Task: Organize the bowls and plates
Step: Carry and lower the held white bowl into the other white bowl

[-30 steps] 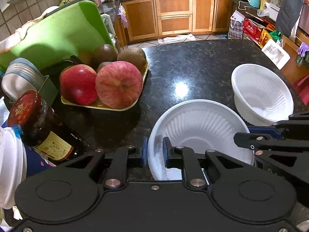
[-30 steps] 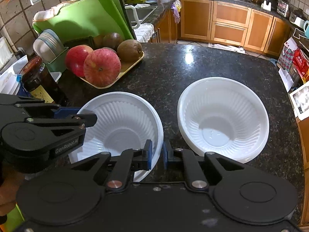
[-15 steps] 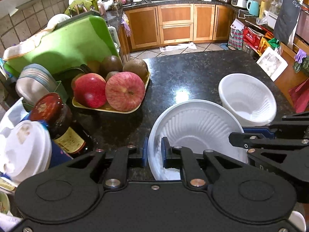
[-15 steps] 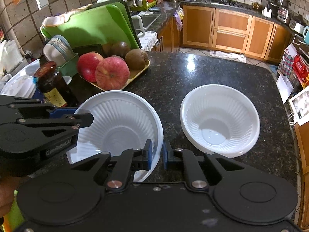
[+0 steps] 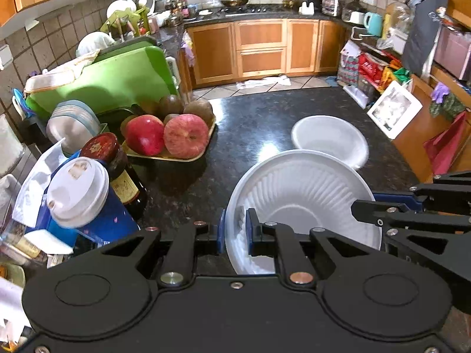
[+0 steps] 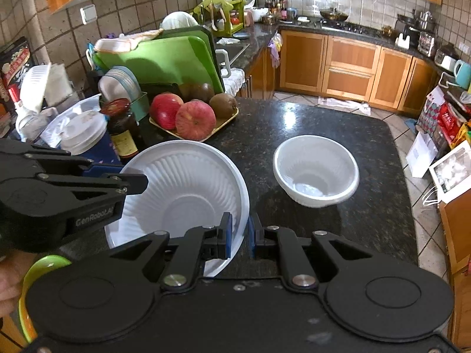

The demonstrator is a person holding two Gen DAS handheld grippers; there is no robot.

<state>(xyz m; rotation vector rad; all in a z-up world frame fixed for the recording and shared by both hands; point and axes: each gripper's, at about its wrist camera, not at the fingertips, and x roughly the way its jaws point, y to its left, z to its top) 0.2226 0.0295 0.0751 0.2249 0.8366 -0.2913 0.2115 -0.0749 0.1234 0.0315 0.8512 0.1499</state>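
A ribbed white bowl (image 5: 303, 194) is held in the air above the dark counter by both grippers. My left gripper (image 5: 235, 231) is shut on its left rim. My right gripper (image 6: 239, 235) is shut on its right rim; the bowl shows in the right wrist view (image 6: 182, 188) too, tilted. A second, smooth white bowl (image 6: 315, 170) stands upright on the counter to the right and farther away; it also shows in the left wrist view (image 5: 329, 139). The right gripper's body (image 5: 418, 214) enters the left wrist view from the right.
A yellow tray of apples and kiwis (image 6: 194, 117) sits at the left back. A sauce jar (image 6: 120, 126), a lidded blue cup (image 6: 85, 138), a plate rack (image 6: 123, 85) and a green cutting board (image 6: 164, 58) crowd the left. The counter's edge (image 6: 403, 170) drops off at the right.
Both grippers have risen and pulled back with the ribbed bowl; it is off the counter and tilted now. The smooth bowl stays put and looks smaller.
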